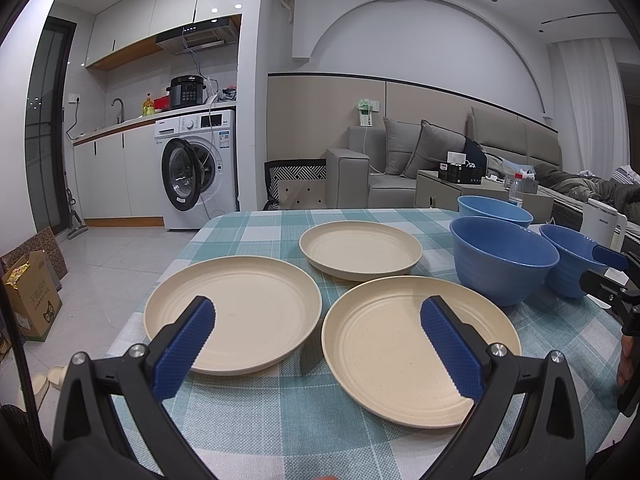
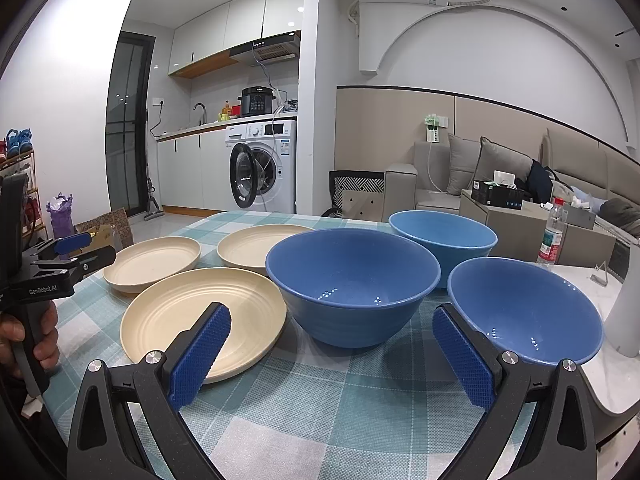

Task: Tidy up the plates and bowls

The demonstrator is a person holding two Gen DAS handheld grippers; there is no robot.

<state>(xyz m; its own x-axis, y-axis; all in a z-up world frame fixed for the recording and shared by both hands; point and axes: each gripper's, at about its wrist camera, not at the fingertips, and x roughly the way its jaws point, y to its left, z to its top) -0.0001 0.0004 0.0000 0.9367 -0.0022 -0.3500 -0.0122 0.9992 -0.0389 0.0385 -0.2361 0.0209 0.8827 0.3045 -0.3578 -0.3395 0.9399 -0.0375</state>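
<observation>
Three cream plates lie on the checked tablecloth [image 1: 280, 420]: a near-left plate [image 1: 240, 312], a near-right plate [image 1: 384, 356] and a far plate [image 1: 360, 250]. Three blue bowls stand to their right: a middle bowl [image 2: 352, 280], a far bowl [image 2: 444, 236] and a near-right bowl [image 2: 532, 312]. My left gripper [image 1: 318, 344] hovers open above the two near plates, holding nothing. My right gripper [image 2: 332, 352] is open in front of the middle and near-right bowls, also holding nothing. In the right wrist view the left gripper [image 2: 80, 252] shows at the left edge, held by a hand [image 2: 24, 336].
A water bottle [image 2: 554, 232] and a white appliance [image 1: 600, 220] stand past the bowls at the right. The table's left edge drops to a tiled floor with cardboard boxes [image 1: 32, 292]. A washing machine [image 1: 200, 168] and a sofa [image 1: 384, 160] stand behind.
</observation>
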